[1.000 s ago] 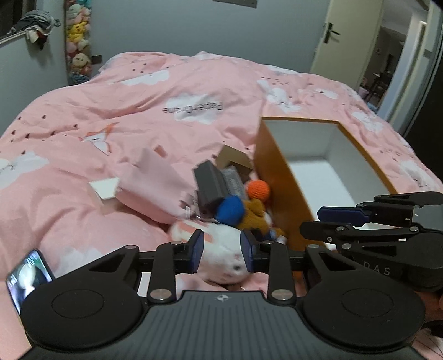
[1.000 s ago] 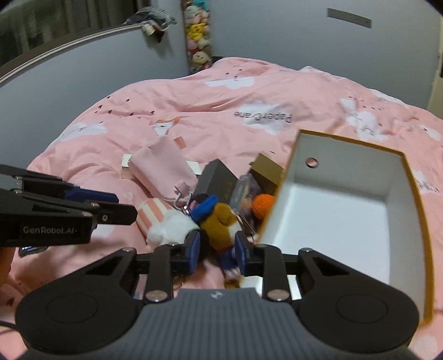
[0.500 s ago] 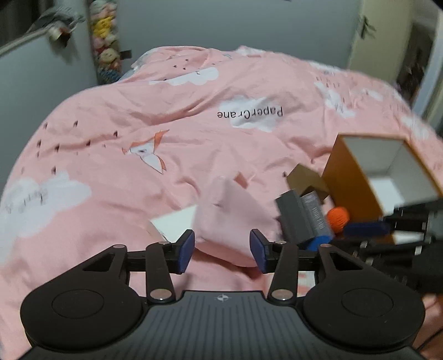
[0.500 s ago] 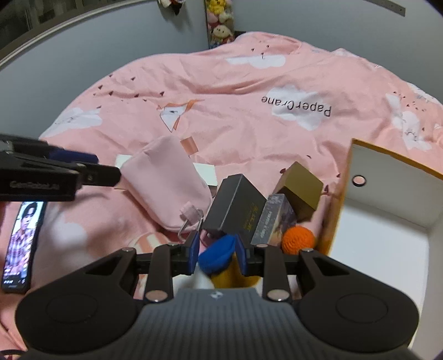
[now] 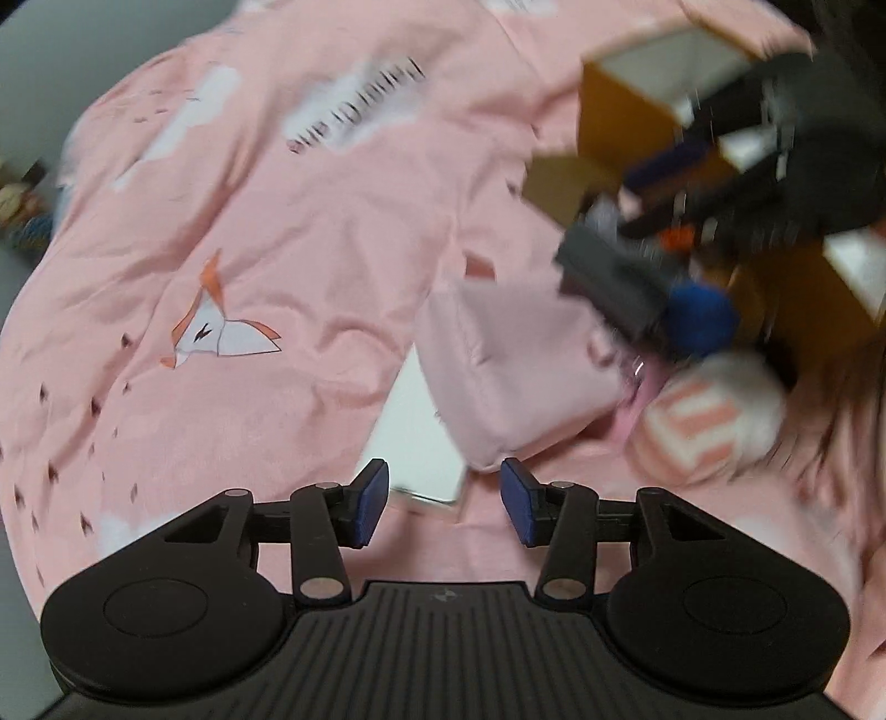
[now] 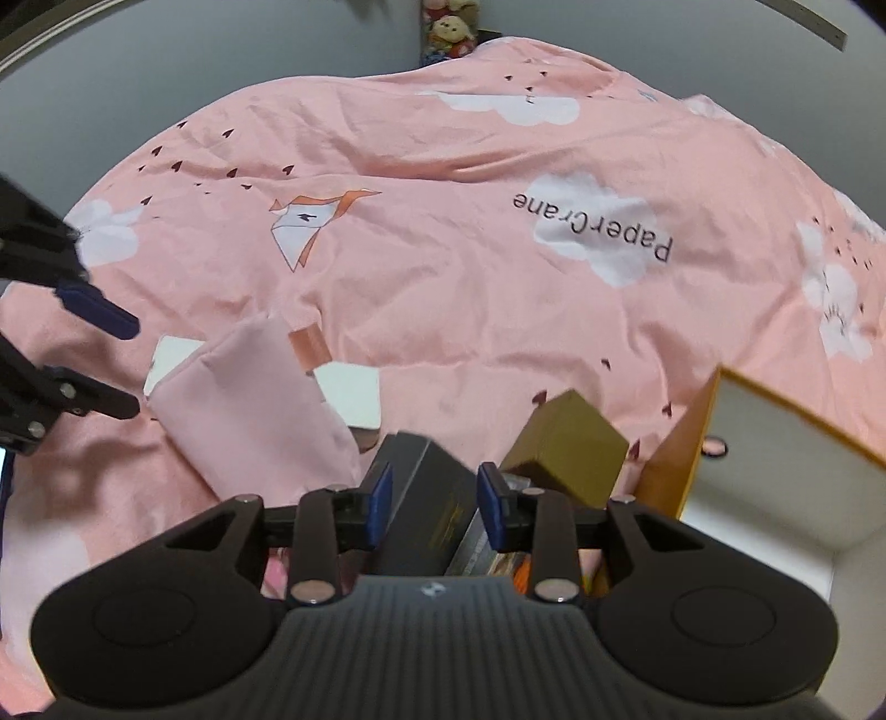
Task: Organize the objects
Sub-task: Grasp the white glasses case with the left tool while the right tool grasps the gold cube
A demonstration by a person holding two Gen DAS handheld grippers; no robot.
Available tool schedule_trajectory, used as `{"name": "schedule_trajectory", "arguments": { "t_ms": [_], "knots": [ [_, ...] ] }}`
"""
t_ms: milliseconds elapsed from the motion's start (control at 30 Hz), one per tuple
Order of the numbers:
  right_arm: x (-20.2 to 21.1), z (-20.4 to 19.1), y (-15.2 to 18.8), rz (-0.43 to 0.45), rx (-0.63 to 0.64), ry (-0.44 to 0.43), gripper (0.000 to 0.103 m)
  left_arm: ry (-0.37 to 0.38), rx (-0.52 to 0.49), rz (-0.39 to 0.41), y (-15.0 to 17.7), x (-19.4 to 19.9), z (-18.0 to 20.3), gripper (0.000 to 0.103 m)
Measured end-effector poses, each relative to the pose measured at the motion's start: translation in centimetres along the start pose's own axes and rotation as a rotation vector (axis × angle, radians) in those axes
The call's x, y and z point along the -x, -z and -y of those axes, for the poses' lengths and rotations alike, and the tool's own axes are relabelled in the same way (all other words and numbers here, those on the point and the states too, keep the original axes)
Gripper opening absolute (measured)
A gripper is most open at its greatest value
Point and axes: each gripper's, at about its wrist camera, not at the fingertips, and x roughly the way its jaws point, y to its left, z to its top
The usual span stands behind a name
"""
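On the pink duvet lie a pink pouch [image 5: 498,360] [image 6: 249,399] and, partly under it, a flat white box [image 5: 421,437] [image 6: 351,396]. My left gripper [image 5: 443,501] [image 6: 135,371] points down at the white box's corner; its jaws are opening and grip nothing. My right gripper [image 6: 434,501] hangs over a dark box [image 6: 426,487] [image 5: 609,288], which shows in the gap between its opening jaws; no grip is visible. A gold-brown box [image 6: 570,448] sits just right of it. A striped plush toy [image 5: 709,415] lies blurred at the right.
An open box with orange walls [image 6: 670,471] and a white inside stands at the right. A blue plush part [image 5: 700,315] lies by the dark box. The duvet [image 6: 470,266] stretches far beyond the pile. Grey walls and stacked plush toys [image 6: 448,39] stand behind the bed.
Both grippers have swung left across the pile. The left one rolled, widened and went from the plush toy to the white box's corner. The right one went from the blue plush part to the dark box.
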Motion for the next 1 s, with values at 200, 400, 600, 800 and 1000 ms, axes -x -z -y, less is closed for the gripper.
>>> {"name": "schedule_trajectory", "arguments": {
  "t_ms": [200,400,600,800,1000],
  "knots": [
    [-0.9,0.6,-1.2,-0.03,0.045,-0.001,0.043,0.027,-0.176,-0.102,-1.4,-4.0,0.1,0.068],
    [-1.9,1.3,-1.7,-0.069,0.093,0.0,0.045,0.064,-0.194,-0.145,-3.5,-6.6,-0.2,0.071],
    [-2.7,2.2,-1.9,-0.091,0.135,0.005,0.046,0.098,-0.228,-0.184,-5.1,-8.8,-0.3,0.074],
    [-2.8,3.0,-2.4,-0.101,0.198,0.007,0.046,0.113,-0.193,-0.202,-5.6,-9.7,-0.5,0.069],
    [-3.6,4.6,-3.7,-0.131,0.206,0.021,0.045,0.097,-0.063,-0.168,-4.8,-8.3,-1.5,0.068]
  ]
}}
